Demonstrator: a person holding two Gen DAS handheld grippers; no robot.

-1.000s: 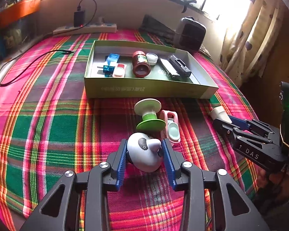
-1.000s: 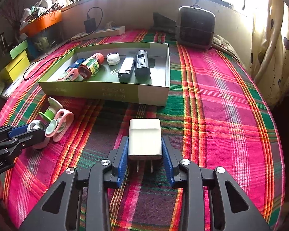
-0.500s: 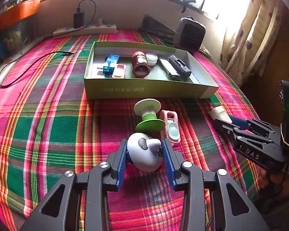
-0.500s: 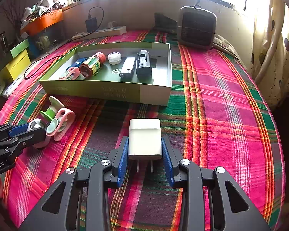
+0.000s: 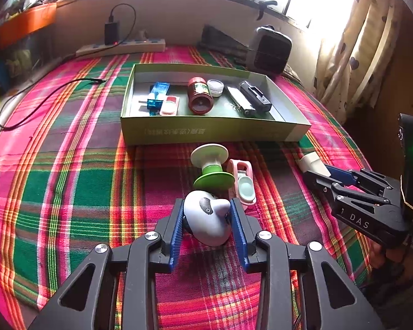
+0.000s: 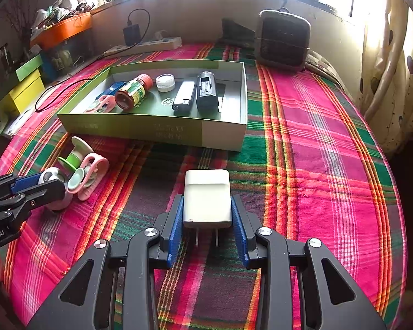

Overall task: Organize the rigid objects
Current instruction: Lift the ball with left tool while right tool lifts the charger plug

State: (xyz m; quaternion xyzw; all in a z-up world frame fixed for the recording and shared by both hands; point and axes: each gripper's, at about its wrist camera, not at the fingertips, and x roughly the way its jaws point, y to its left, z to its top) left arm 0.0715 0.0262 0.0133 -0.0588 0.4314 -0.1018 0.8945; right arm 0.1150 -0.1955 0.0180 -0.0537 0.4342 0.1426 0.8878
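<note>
**Both grippers set on their objects, box waiting**

Now each gripper is at the grasp step, low over the plaid cloth [image 5: 68,165]. The left gripper [image 5: 206,220] has just been closing, and its blue pads [image 5: 177,236] now lie against both sides of the panda toy [image 5: 206,220], which rests on the cloth. Just behind the toy stand a green spool [image 5: 210,169] and a pink clip [image 5: 242,184], very near the right pad.

The right gripper [image 6: 207,217] is half closed on the white charger [image 6: 207,195]; its pads touch the two sides, and the metal prongs point back between the jaws. The charger also lies on the cloth, in front of the green box [image 6: 223,134].

The box holds already a bottle [image 6: 133,92], a small white jar [image 6: 165,82] and two dark devices, with free floor at its right end.

I judge the next move is a straight lift and a carry forward over the near wall. The left side needs care: the rounded toy may slip, and the clip may be dragged along.
</note>
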